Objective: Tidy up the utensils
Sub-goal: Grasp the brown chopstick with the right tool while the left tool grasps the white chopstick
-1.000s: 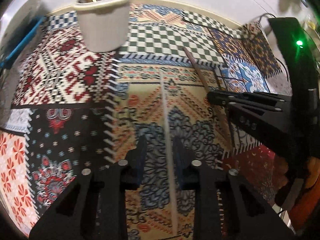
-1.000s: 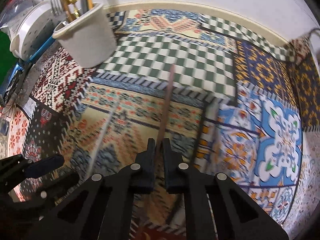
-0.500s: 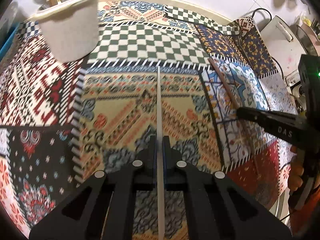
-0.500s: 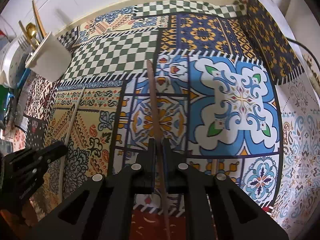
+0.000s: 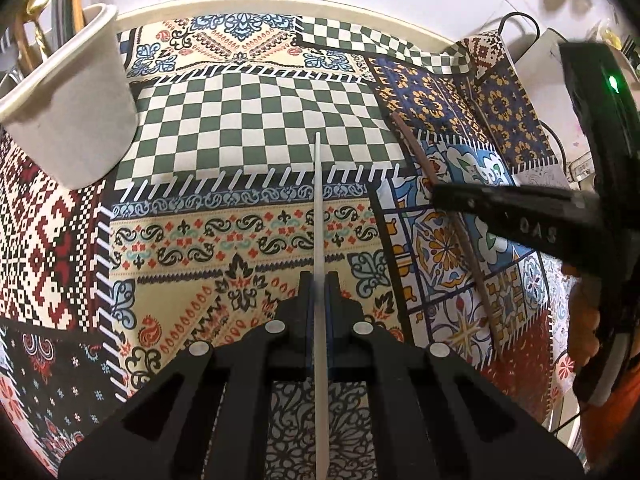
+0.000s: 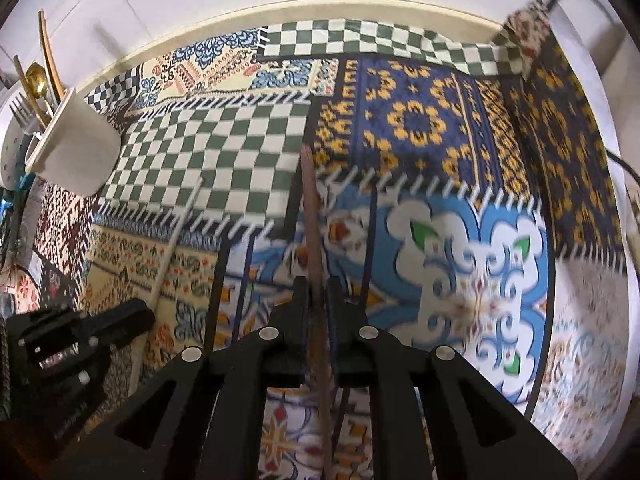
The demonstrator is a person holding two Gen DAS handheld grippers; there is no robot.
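Left gripper (image 5: 319,292) fingers pinch the white stick (image 5: 318,200), tip toward twelve. Right gripper (image 6: 318,300) fingers, just easing apart, narrowly flank the brown stick (image 6: 310,200).

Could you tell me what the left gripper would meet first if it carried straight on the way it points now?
Most likely the patterned tablecloth. The left gripper, shut on a white chopstick, points steeply down at it; the chopstick's tip would probably touch first. The white cup stands off to one side.

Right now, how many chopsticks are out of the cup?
2. A white chopstick sits between the left gripper fingers; a brown chopstick between the right gripper fingers. The cup may hide more.
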